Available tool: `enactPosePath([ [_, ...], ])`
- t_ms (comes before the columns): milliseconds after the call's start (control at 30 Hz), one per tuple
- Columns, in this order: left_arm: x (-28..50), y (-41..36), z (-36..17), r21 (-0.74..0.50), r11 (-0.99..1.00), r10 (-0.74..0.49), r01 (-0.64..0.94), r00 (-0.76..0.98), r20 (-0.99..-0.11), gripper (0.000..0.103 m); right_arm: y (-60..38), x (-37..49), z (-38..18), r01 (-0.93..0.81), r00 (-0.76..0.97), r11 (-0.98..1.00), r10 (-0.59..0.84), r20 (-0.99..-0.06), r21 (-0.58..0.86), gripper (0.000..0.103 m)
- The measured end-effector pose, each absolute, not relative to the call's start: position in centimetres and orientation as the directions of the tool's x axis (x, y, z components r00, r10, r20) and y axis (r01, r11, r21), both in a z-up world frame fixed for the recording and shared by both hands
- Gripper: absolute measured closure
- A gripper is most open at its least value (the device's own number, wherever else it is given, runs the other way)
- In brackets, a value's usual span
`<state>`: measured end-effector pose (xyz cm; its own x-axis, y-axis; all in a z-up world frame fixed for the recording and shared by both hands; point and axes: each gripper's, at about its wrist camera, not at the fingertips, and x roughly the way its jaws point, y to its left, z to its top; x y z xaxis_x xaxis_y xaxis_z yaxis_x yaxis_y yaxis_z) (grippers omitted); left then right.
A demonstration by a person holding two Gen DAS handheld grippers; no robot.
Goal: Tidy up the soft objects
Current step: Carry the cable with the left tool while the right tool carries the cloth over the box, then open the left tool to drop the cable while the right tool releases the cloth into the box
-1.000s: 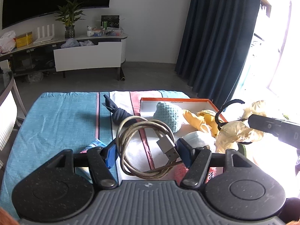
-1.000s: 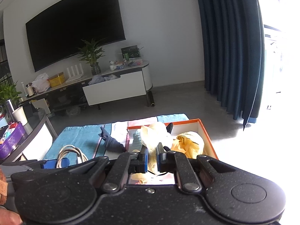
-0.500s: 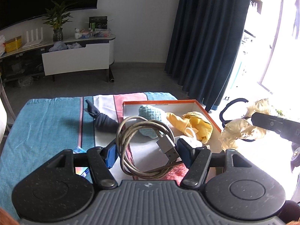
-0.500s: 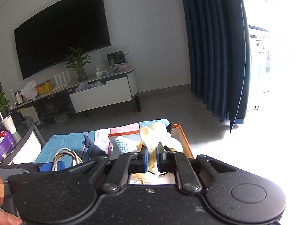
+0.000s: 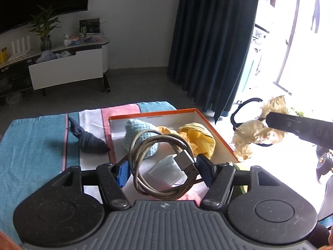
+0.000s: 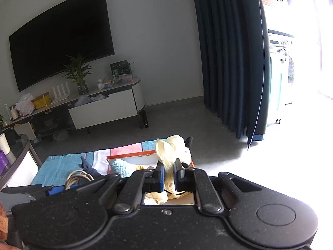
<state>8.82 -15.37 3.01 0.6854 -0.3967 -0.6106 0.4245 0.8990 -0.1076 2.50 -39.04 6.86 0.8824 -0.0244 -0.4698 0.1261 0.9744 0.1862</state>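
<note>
I was mid-carry with both hands loaded, bringing two soft things toward the orange-rimmed box (image 5: pixel 216 132). Nearest to me, my left gripper (image 5: pixel 164 169) grasped the coiled cable (image 5: pixel 160 162): the loop sat squarely between the blue pads, pinched on both sides, with its plug end against the right-hand pad. My right gripper (image 6: pixel 169 174) was clenched on the pale yellow cloth (image 6: pixel 172 151), which stuck up past the fingertips and also hung below them, over the box's right side.

Further out, the box lay on the striped cloth (image 5: pixel 37 145) and already held a light blue knitted piece (image 5: pixel 138 129), a yellow item (image 5: pixel 199 138) and a white packet (image 5: pixel 166 169). A dark blue bundle (image 5: pixel 89 141) lay just left of the box, outside it.

I judged the next move called for lowering each load over a bare spot inside the rim before letting go.
</note>
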Motion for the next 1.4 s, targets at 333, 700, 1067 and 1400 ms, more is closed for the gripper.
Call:
enactPosePath([
  [333,9.1,-17.0,2.4,-0.1,0.886,-0.41,0.452,0.664,-0.625,0.037,-40.0,4.0,6.5,0.127,0.874,0.974,-0.021,-0.486,0.186,0.092],
  [700,9.4,-17.8,2.0,-0.098,0.879,-0.417,0.467,0.652,-0.633,0.037,-39.8,5.4,6.0,0.109,0.87,0.978,-0.007,-0.494,0.178,0.092],
  [1067,9.3,-18.3,1.8,-0.122,0.854,-0.461,0.506,0.628,-0.627,0.036,-40.0,6.1,5.6,0.103,0.861,0.979,0.002,-0.509,0.178,0.088],
  [1400,9.2,-17.5,2.3,-0.144,0.85,-0.479,0.506,0.633,-0.608,0.017,-40.0,6.1,5.9,0.109,0.86,0.976,0.001,-0.51,0.186,0.067],
])
